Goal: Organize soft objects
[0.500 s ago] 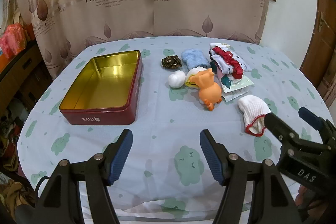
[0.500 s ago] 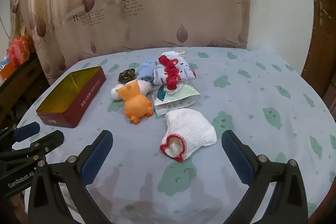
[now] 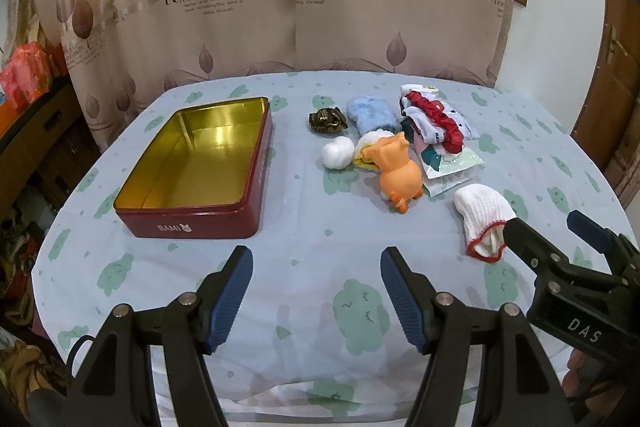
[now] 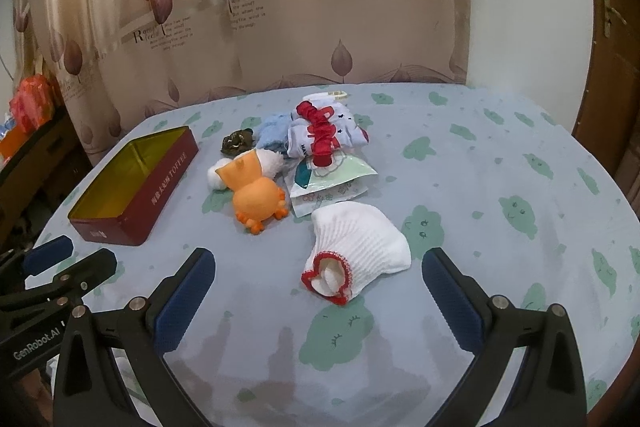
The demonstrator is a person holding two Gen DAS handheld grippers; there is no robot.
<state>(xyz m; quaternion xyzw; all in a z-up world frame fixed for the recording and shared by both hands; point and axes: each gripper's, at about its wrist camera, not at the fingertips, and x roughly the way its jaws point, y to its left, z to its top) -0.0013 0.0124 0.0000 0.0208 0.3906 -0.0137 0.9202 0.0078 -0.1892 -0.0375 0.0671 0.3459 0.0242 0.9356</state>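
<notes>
left gripper low over the cloud-print tablecloth, jaws wide apart, nothing between them. red tin lies open just ahead on the left side, gold inside, "BAMI" on near wall. right of the tin a cluster of soft things: white ball, dark curled item behind it, blue fluffy cloth, orange plush toy lying on its side, red-and-white socks piled on a flat packet. white red-trimmed sock sits apart, nearer. right gripper at right edge, fingers apart, one tip just beside that sock's cuff. leaf-print curtain behind table
</notes>
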